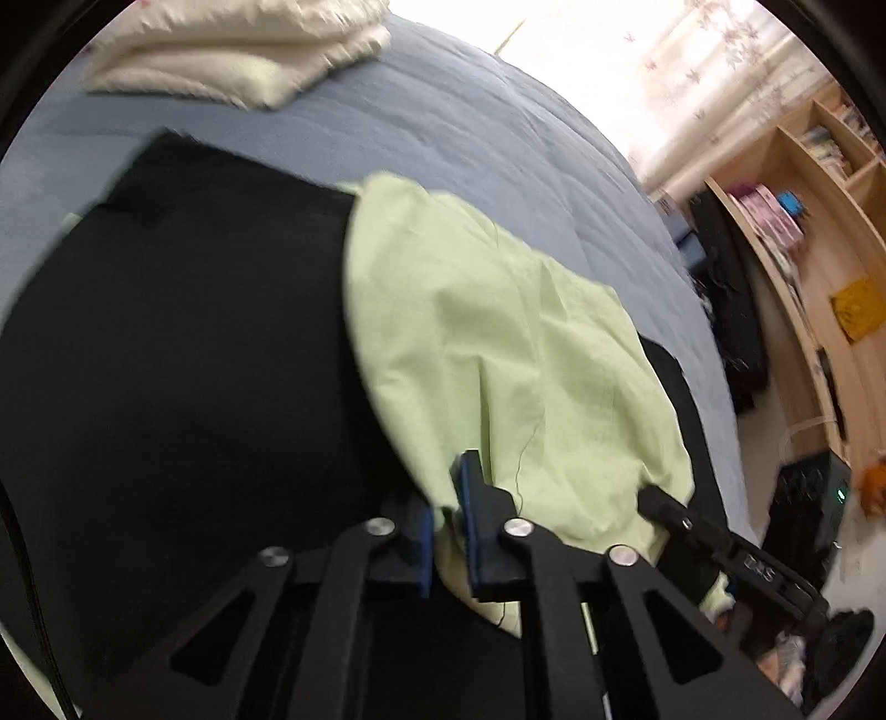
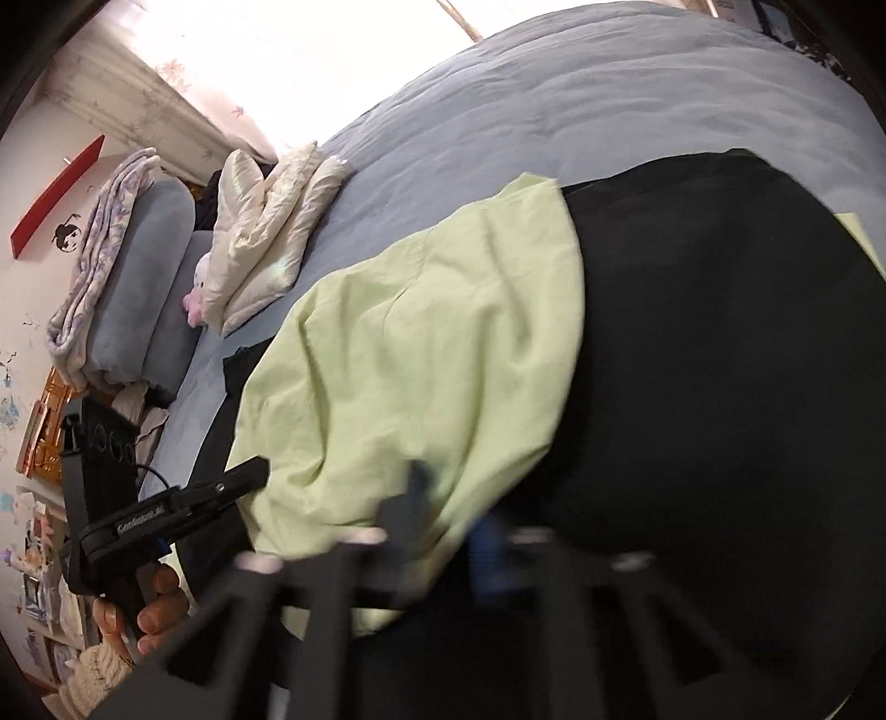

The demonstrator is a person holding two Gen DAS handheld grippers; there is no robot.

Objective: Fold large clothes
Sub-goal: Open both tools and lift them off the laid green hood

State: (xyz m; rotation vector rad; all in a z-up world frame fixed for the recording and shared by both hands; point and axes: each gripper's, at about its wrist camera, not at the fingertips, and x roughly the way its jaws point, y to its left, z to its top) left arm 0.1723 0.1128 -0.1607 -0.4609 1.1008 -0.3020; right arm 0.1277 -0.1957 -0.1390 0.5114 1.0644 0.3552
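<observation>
Two claws pinch the green cloth on the bed.
The right claw is blurry; the left claw grips the cloth's near edge, which covers a black cloth.

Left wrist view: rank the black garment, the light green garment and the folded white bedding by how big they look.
1. black garment
2. light green garment
3. folded white bedding, though it lies farthest from the camera, so its true size is unsure.
</observation>
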